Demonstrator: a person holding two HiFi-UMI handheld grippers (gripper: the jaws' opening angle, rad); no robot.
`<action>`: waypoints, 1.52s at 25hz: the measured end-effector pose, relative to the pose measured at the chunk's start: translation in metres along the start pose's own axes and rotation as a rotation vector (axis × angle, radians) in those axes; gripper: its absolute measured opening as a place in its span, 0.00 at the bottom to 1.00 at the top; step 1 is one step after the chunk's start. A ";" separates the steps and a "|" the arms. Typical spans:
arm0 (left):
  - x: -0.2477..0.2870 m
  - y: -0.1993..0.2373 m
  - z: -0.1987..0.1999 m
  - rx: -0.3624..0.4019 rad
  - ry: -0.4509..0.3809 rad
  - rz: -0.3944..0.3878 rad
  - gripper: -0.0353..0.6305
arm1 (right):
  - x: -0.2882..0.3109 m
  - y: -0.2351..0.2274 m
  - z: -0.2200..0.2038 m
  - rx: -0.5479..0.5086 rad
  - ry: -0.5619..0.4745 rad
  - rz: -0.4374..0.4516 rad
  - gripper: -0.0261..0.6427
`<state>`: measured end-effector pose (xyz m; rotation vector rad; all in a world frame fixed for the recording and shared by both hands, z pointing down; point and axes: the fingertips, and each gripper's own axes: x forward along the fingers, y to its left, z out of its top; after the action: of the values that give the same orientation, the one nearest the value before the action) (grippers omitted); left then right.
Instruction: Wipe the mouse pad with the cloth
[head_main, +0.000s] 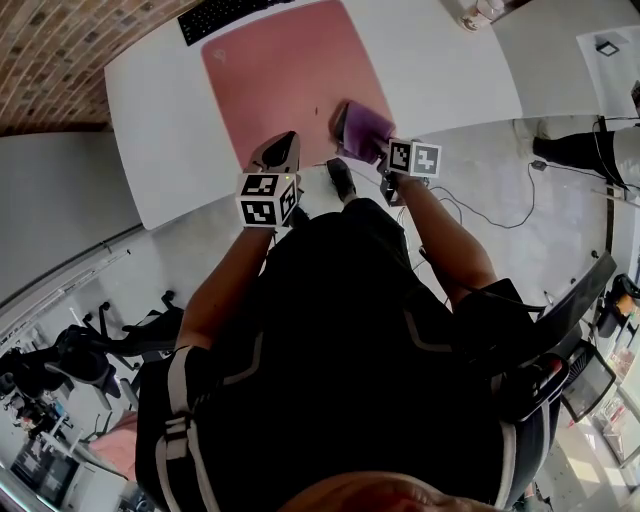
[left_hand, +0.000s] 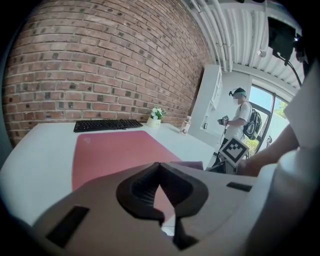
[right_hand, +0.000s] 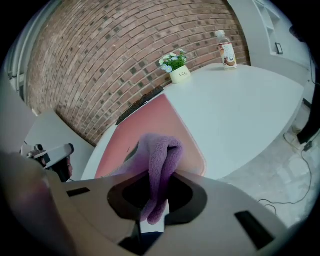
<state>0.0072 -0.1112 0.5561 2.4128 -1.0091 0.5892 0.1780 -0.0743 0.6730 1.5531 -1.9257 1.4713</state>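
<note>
The right gripper was clamped on the purple cloth over the lower right corner of the pink mouse pad, upper centre of the head view; whether cloth touched pad was unclear. The left gripper hovered at the pad's lower edge, jaws together on nothing. A keyboard was cut off at the top edge, a flower pot and bottle stood at the top of the right gripper view, and both grippers hid part of the table edge.
</note>
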 end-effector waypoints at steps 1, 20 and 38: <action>0.001 -0.001 0.001 0.004 0.000 -0.005 0.06 | -0.002 -0.004 0.002 0.007 -0.006 -0.008 0.13; -0.009 0.017 0.009 0.001 -0.036 0.008 0.06 | -0.058 -0.057 0.045 -0.019 -0.113 -0.217 0.13; -0.123 0.129 -0.016 -0.201 -0.128 0.364 0.06 | 0.045 0.232 0.039 -0.306 0.061 0.351 0.13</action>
<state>-0.1699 -0.1161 0.5339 2.1264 -1.5037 0.4308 -0.0211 -0.1520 0.5643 1.0680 -2.3419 1.2457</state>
